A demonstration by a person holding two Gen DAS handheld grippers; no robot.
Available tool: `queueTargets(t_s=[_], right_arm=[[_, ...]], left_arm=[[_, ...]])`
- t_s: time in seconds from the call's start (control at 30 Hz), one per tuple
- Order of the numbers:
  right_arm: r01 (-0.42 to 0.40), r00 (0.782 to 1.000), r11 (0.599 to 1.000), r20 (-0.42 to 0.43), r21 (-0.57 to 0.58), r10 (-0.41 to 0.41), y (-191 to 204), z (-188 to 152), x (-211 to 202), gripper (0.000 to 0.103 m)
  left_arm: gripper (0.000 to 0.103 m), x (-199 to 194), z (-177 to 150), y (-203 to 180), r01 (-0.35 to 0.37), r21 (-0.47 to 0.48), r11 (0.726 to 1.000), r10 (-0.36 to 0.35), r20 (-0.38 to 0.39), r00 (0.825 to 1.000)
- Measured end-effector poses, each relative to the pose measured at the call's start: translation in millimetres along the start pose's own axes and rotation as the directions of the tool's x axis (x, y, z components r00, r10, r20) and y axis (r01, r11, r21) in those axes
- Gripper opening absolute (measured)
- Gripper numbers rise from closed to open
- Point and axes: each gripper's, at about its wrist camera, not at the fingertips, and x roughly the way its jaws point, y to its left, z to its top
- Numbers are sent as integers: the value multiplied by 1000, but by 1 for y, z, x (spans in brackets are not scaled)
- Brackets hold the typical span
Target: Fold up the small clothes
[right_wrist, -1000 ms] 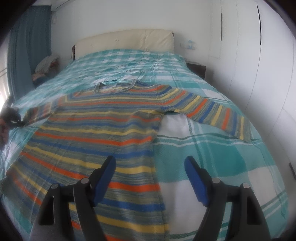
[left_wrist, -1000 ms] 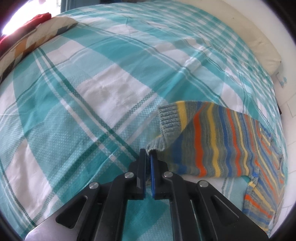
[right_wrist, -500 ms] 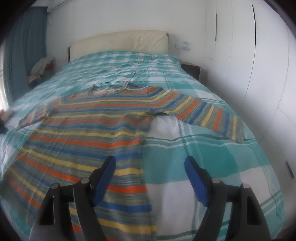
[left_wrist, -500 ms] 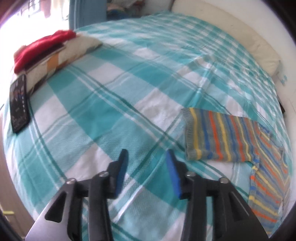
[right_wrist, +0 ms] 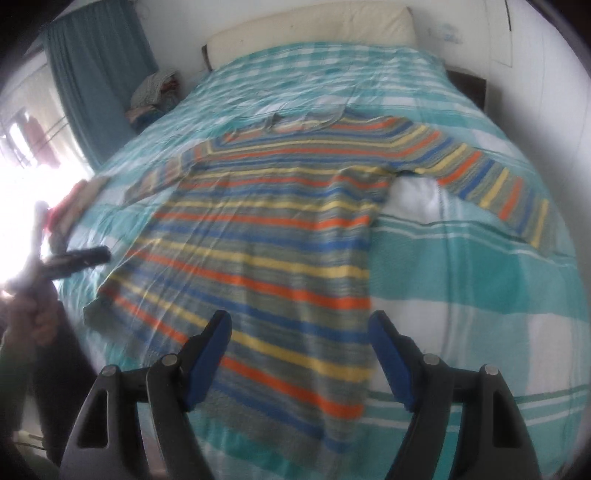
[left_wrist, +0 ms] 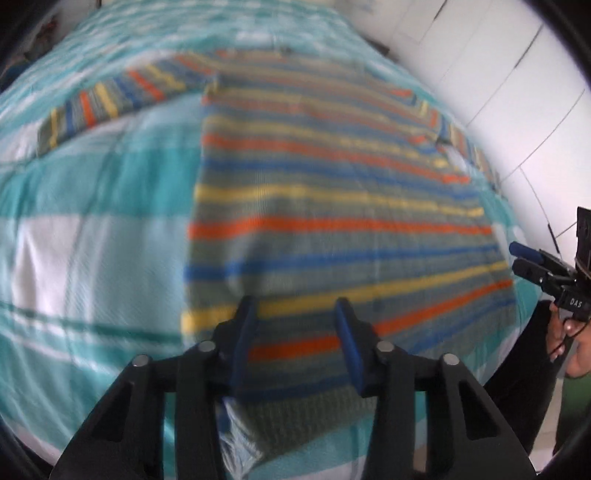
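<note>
A striped knitted sweater (left_wrist: 332,206) in orange, yellow, blue and grey lies flat on the bed, both sleeves spread out; it also shows in the right wrist view (right_wrist: 280,236). My left gripper (left_wrist: 295,317) is open and empty, above the sweater's bottom hem near its left corner. My right gripper (right_wrist: 299,325) is open and empty above the hem near the sweater's right side. Each gripper shows at the edge of the other's view: the right gripper (left_wrist: 524,258) and the left gripper (right_wrist: 81,258).
The bed has a teal and white checked cover (right_wrist: 461,258) and a cream headboard (right_wrist: 314,26). A pile of clothes (right_wrist: 155,92) lies at the far left by a teal curtain (right_wrist: 96,74). White wardrobe doors (left_wrist: 498,74) stand on the right.
My left gripper let go of the left sleeve cuff, opened, and swung from the sleeve over to the sweater's bottom hem. My right gripper stayed open, its view shifting slightly over the hem.
</note>
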Motion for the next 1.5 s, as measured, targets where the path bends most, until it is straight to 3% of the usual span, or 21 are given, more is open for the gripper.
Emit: queueTargets(t_s=[0.1,0.2,0.3,0.33,0.37,0.4,0.47,0.53,0.63,0.7,0.8,0.83,0.9,1.23,1.5], right_arm=[[23,990,999,-139,33,-18,-10,-34,30,72],[51,991,999,-122,-3,-51,-9,-62,22,68],[118,978,993,-171,-23,-120,1,-64,11,68],[139,975,990,-169,-26,-142,4,-61,6,67],[152,977,988,-147,-31,-155,8,-56,-1,67],[155,981,987,-111,-36,-158,12,-49,-10,68],[142,988,989,-48,-37,-144,21,-34,-21,68],[128,992,991,10,-35,-128,28,-21,-21,72],[127,990,991,65,-31,-125,35,-6,-2,72],[165,984,986,77,-37,-162,36,-4,23,72],[195,981,980,26,-38,-194,28,-15,62,74],[199,979,979,54,-38,-197,28,-21,65,77],[219,972,975,92,-42,-214,30,-26,63,83],[226,969,974,112,-21,-222,26,-28,71,99],[233,966,972,118,-20,-229,25,-30,71,102]], left_arm=[[36,-12,-33,6,-10,-17,1000,11,19,1000],[30,-30,-52,10,-41,-19,999,41,-4,999],[31,-44,-50,9,-79,4,997,79,-9,997],[34,-50,-46,9,-81,10,997,81,9,997],[45,-57,-41,3,-85,19,996,84,41,996],[65,-64,-34,-4,-90,28,996,88,84,993],[83,-75,-22,-11,-94,39,995,86,176,981],[86,-76,-6,-19,-101,29,994,91,249,964],[92,-58,12,-17,-102,-8,995,100,296,950],[92,-33,18,-15,-128,-36,991,133,291,947],[93,11,12,-5,-168,-57,984,176,176,968],[96,16,7,-4,-191,-44,981,196,191,962],[102,13,-3,-9,-237,-38,971,239,248,939],[102,17,-4,-9,-242,-50,969,247,226,942],[102,16,-6,-11,-246,-53,968,251,204,946]])
